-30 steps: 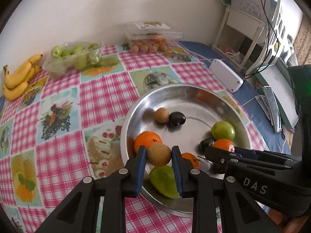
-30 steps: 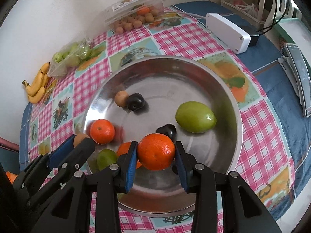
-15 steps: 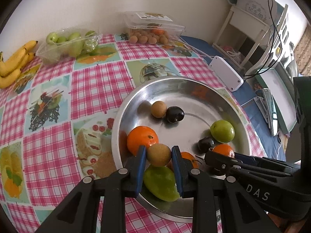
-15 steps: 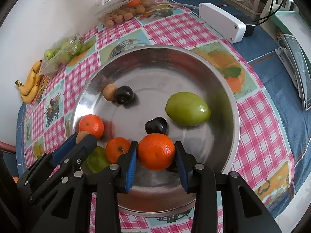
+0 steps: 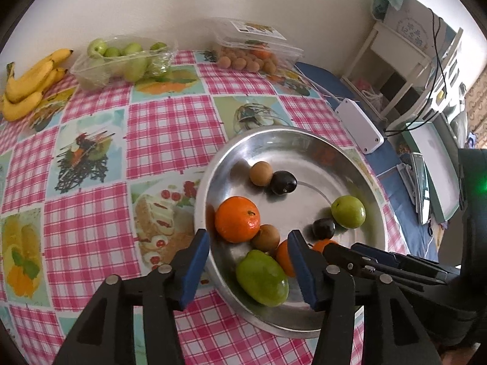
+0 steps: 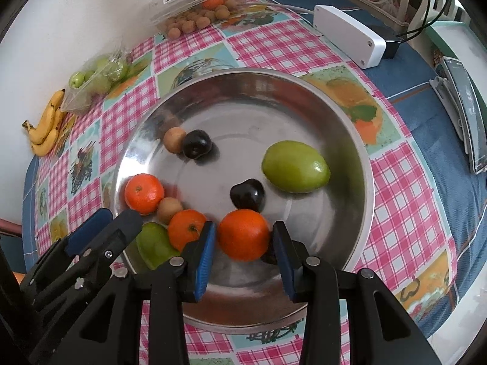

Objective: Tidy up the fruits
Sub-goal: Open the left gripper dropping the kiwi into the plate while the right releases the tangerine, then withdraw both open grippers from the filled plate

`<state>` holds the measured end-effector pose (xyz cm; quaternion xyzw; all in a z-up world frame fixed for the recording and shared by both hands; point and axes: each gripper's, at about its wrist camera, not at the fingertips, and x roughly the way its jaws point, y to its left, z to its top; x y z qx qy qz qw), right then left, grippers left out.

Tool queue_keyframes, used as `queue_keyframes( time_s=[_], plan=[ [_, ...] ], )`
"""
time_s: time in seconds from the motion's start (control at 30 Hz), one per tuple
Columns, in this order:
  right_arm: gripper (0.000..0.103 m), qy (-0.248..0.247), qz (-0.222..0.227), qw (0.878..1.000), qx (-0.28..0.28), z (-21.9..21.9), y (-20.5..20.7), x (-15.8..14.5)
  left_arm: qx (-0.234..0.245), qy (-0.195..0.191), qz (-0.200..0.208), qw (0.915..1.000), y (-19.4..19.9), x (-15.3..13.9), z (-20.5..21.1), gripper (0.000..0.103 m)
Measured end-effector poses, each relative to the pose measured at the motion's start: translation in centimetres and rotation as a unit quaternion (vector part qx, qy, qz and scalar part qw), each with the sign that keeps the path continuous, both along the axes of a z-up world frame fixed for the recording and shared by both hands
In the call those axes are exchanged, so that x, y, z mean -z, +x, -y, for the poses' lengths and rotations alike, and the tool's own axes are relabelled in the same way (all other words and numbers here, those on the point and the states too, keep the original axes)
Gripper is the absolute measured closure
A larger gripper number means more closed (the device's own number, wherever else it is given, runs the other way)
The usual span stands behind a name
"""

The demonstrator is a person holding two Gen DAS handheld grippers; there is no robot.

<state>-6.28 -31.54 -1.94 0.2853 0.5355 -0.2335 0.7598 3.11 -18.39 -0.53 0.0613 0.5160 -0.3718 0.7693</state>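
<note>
The left tongs are opening above the shiny round metal dish's near rim, clear of the fuzzy brown fruit lying there, while the right tongs pinch a dimpled orange

My left camera looks down along my left gripper from the near edge of the table, close to the metal bowl. My right camera looks down more steeply over the same bowl. Both see the wall-side edge.
</note>
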Motion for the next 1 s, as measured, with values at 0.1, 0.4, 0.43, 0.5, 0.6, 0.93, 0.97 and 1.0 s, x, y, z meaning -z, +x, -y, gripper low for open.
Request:
queue_keyframes(
  time_s=[0.1,0.4,0.43,0.5,0.6,0.93,0.97,1.0],
  plan=[
    [0.058,-0.009,-0.003,1.0,-0.005,-0.4,0.1,-0.3,-0.018,0.009,-0.001,0.9998,0.2,-0.5,-1.0,0.039],
    [0.035,-0.021,-0.016,0.999,-0.021,-1.4,-0.2,-0.3,-0.117,0.077,0.002,0.9901,1.8,0.2,-5.0,0.013],
    [0.035,-0.021,-0.017,0.999,-0.023,-1.5,-0.3,-0.2,-0.127,0.086,0.0,0.9882,2.0,0.4,-5.5,0.011],
    [0.032,-0.023,-0.021,0.999,-0.026,-1.7,-0.3,-0.1,-0.14,0.093,-0.007,0.9857,2.4,0.9,-6.4,0.005],
    [0.025,-0.028,-0.021,0.999,-0.035,-2.2,-0.3,-0.1,-0.159,0.094,-0.012,0.9828,2.6,1.1,-7.5,0.0],
    [0.015,-0.044,-0.021,0.998,-0.047,-2.7,-0.1,-0.1,-0.182,0.125,-0.008,0.9753,2.6,1.8,-9.0,0.0],
    [0.015,-0.044,-0.02,0.998,-0.046,-2.6,-0.1,0.0,-0.182,0.127,-0.007,0.975,2.6,1.8,-9.0,0.0],
    [0.013,-0.044,-0.018,0.998,-0.044,-2.5,-0.1,0.0,-0.183,0.129,-0.006,0.9747,2.6,1.9,-9.0,0.0]
  ],
)
